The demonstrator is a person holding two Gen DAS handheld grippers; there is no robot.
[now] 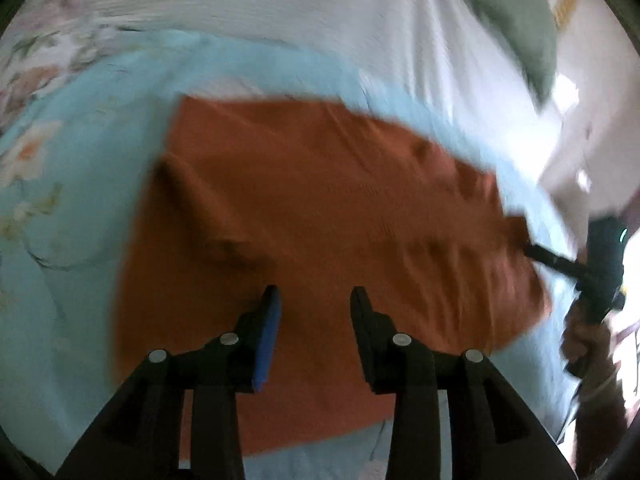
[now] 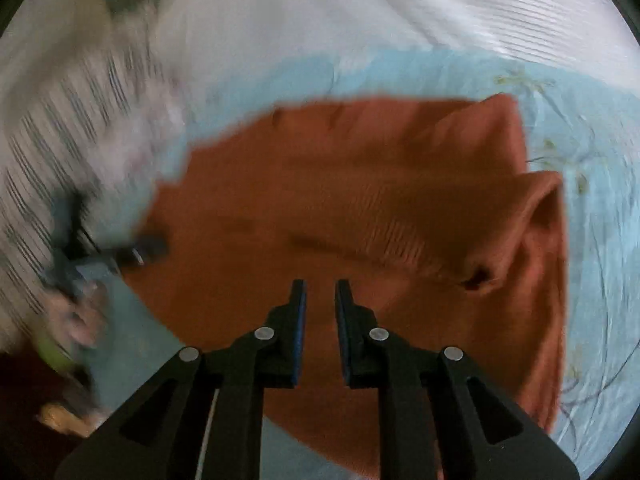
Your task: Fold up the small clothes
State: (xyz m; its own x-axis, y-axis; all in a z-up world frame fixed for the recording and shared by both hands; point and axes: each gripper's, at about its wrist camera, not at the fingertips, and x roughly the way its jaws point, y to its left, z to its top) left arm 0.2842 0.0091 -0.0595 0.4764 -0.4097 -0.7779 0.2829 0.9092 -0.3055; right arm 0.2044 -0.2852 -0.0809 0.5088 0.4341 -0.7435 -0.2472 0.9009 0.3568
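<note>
A rust-orange garment [image 1: 320, 200] lies spread on a light blue floral bedsheet [image 1: 72, 208]. My left gripper [image 1: 316, 294] hovers over its near part, open, with only cloth showing below the gap. In the right wrist view the garment [image 2: 400, 200] shows a sleeve opening [image 2: 480, 276] at the right. My right gripper [image 2: 321, 285] stands over its near edge with a narrow gap and nothing between the pads. Each gripper appears blurred in the other's view: the right gripper [image 1: 528, 249] at the garment's right edge, the left gripper [image 2: 158, 246] at its left edge.
A white ribbed blanket [image 1: 280, 8] covers the far part of the bed. A grey-green cloth [image 1: 516, 12] lies at the far right. A striped fabric [image 2: 60, 140] is at the left of the right wrist view. A person's hand [image 1: 580, 344] holds the right gripper.
</note>
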